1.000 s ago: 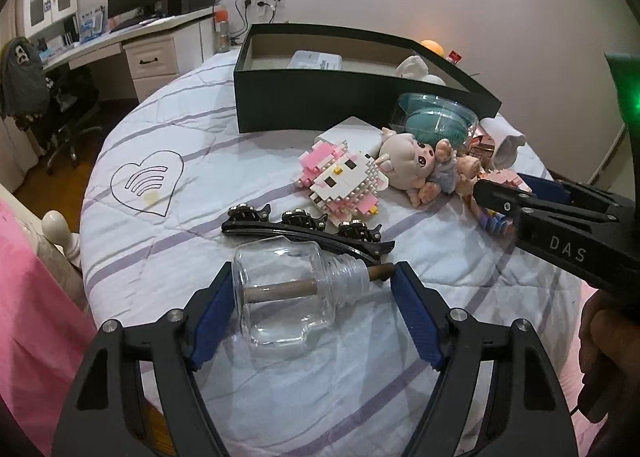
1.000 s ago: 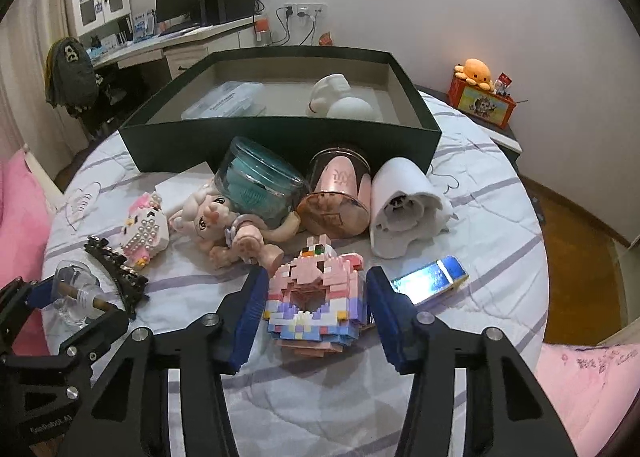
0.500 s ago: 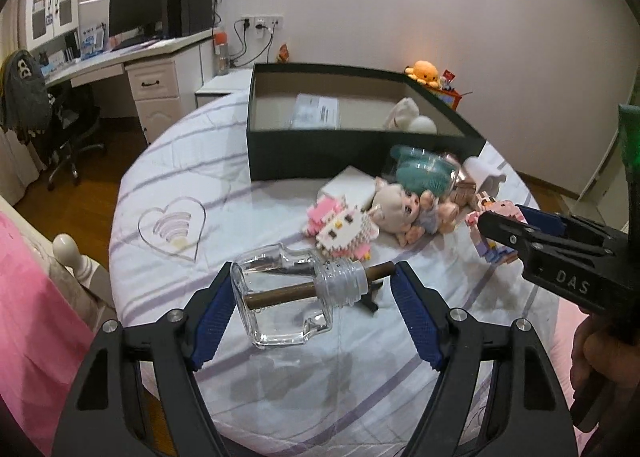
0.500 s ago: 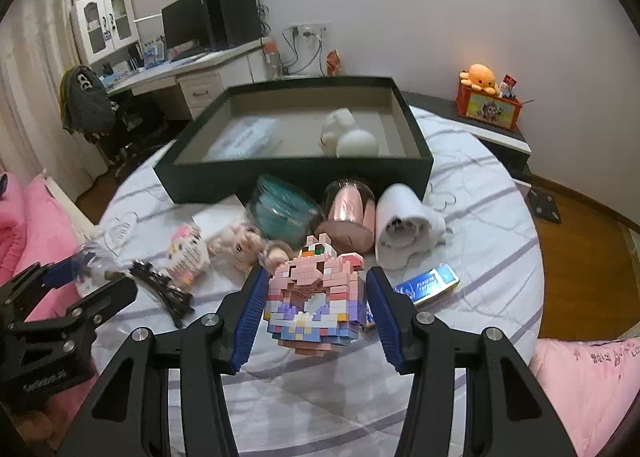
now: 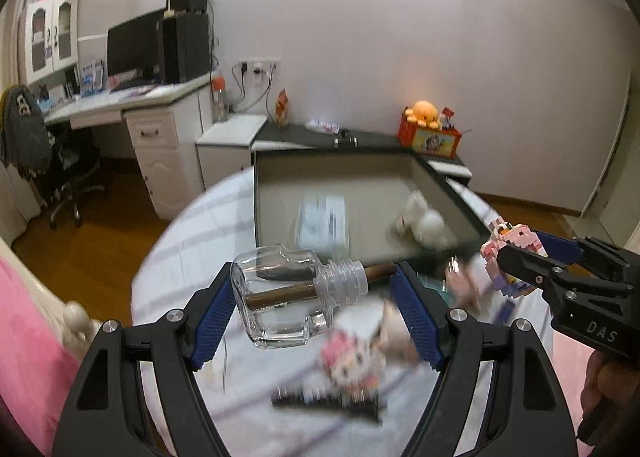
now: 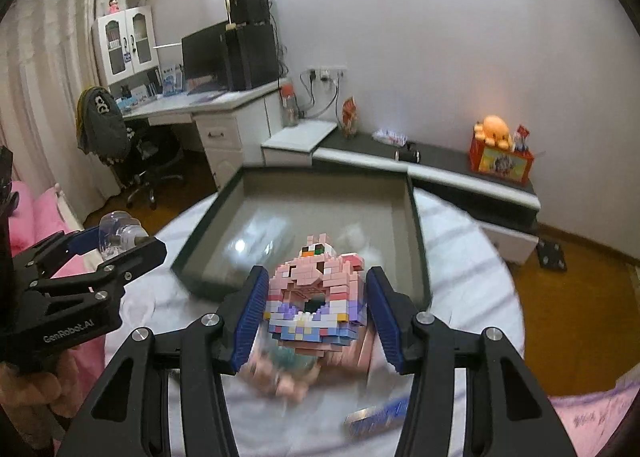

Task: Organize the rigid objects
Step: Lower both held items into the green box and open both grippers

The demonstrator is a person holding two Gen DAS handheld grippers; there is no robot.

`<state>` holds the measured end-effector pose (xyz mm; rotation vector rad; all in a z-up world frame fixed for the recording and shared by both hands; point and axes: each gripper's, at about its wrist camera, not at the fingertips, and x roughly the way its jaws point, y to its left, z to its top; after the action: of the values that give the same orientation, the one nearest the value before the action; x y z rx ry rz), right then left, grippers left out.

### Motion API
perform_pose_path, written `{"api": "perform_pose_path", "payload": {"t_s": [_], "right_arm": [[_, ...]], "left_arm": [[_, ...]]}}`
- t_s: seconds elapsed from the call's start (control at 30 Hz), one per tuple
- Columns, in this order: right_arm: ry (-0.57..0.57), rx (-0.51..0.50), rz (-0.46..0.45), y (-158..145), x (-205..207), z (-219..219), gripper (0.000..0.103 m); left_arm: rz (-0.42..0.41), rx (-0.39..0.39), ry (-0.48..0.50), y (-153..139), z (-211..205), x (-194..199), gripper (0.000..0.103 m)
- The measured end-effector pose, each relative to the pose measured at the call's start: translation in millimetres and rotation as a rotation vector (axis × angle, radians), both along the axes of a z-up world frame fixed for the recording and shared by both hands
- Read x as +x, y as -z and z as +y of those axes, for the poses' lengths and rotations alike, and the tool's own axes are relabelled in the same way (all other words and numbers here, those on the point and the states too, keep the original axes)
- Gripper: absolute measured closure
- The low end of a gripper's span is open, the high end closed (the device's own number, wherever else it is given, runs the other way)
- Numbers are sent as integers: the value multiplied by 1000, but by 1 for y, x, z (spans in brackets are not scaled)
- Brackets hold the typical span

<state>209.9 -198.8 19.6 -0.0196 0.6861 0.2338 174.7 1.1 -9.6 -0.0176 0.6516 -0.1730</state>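
Observation:
My left gripper [image 5: 316, 307] is shut on a clear glass bottle [image 5: 288, 297] with a brown stick through its neck, held lying sideways in the air above the table. My right gripper [image 6: 316, 307] is shut on a pink and purple brick-built figure [image 6: 318, 297], also lifted. Both hang just short of the dark green open box [image 5: 276, 165] [image 6: 416, 217], which holds a flat clear packet [image 5: 322, 213] and a white toy [image 5: 424, 221]. In the left wrist view the right gripper [image 5: 516, 249] with its figure shows at the right. The left gripper [image 6: 120, 243] shows at the left of the right wrist view.
A pink and white brick cat [image 5: 350, 361], a black hair clip [image 5: 324, 403] and other toys lie blurred on the striped round table [image 5: 192, 241]. A blue lighter [image 6: 380, 417] lies near the front. A desk [image 6: 224, 109], office chair [image 6: 132, 161] and low cabinet [image 6: 460, 173] stand behind.
Both grippers have risen off the table and moved forward toward the box, carrying the bottle and the brick figure. The table's toys now sit lower and blurred.

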Motion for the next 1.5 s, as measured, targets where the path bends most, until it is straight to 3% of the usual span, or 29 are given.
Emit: {"api": "perform_pose_path", "payload": {"t_s": [0.2, 0.4, 0.63, 0.8, 0.93, 1.17, 1.33, 1.5], "right_arm": [[-9, 6, -9, -14, 65, 0, 51], [5, 23, 58, 7, 133, -2, 51], [33, 44, 198, 59, 200, -7, 51], [49, 36, 261, 82, 220, -11, 50], [63, 25, 285, 91, 223, -13, 49], [88, 58, 281, 87, 213, -24, 19], [100, 70, 249, 72, 195, -24, 0], [126, 117, 191, 50, 167, -31, 0]], "left_arm": [[-21, 1, 4, -23, -5, 65, 25], [4, 23, -9, -24, -15, 134, 25], [99, 51, -24, 10, -29, 204, 25], [166, 71, -24, 37, -38, 234, 25], [204, 84, -18, 51, -41, 244, 25], [231, 113, -35, 57, -43, 245, 17], [170, 91, -49, 37, -33, 227, 4], [83, 89, -77, 5, -24, 192, 0]]}}
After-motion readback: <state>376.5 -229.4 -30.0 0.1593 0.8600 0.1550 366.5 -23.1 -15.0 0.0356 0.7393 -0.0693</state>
